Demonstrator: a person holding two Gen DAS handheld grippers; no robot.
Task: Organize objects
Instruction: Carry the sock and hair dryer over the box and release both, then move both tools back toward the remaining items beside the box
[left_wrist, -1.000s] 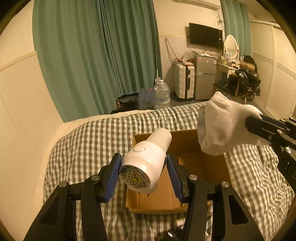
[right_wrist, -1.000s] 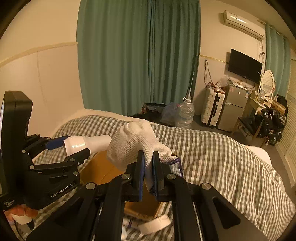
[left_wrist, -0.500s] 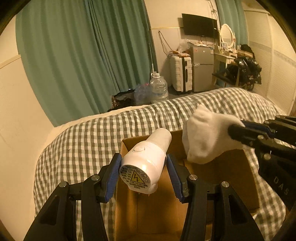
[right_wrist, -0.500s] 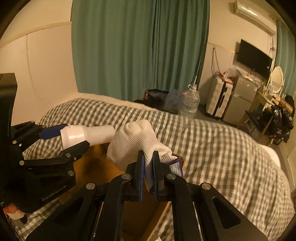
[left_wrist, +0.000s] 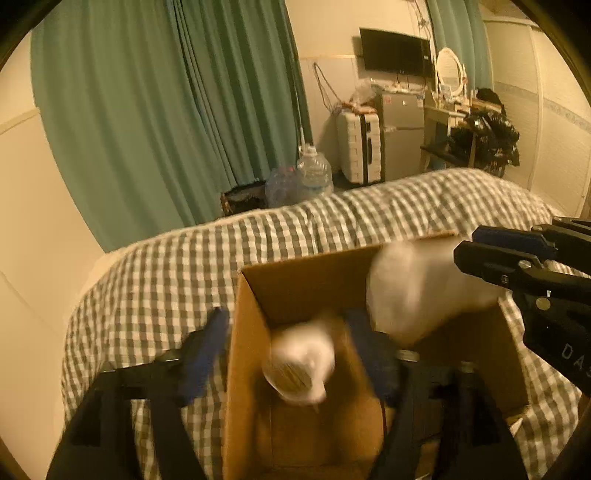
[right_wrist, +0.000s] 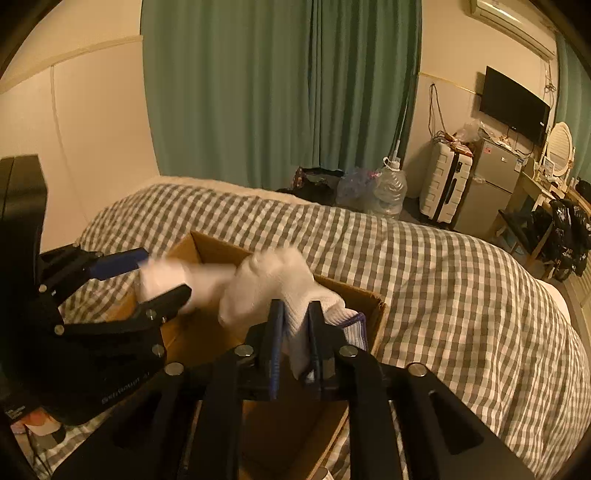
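Dropping: both tools are letting go over the box (left_wrist: 303, 280) at once, so lots of blur here
Left tool (left_wrist: 291, 354): jaws are opening wide, blue pads standing well clear of the dryer (left_wrist: 299, 365) on both sides, nothing pressing on it
Dryer: white, blurry, sitting low between the left pads and inside the box opening, round end facing the left camera; can't tell if it's touching the box floor
Right tool (right_wrist: 295, 336): jaws are opening but only a bit apart; the glove (right_wrist: 273, 284) cuff is sitting between the pads, and I can't tell if they're gripping it or just brushing it
Glove: white knit, purple edge on the cuff, bunched up and hanging over the box's right side, partly inside the opening in the left view
Box: brown cardboard, open top, sitting on the bed (right_wrist: 443, 266), both tools hovering over it
Bed: grey and white check cover, box near the close end
Background: green curtains (right_wrist: 280, 92), a water jug (right_wrist: 388, 188) on the floor, a white suitcase (right_wrist: 443, 184) beside a small fridge (right_wrist: 491, 177), a TV (right_wrist: 513, 103) on the wall
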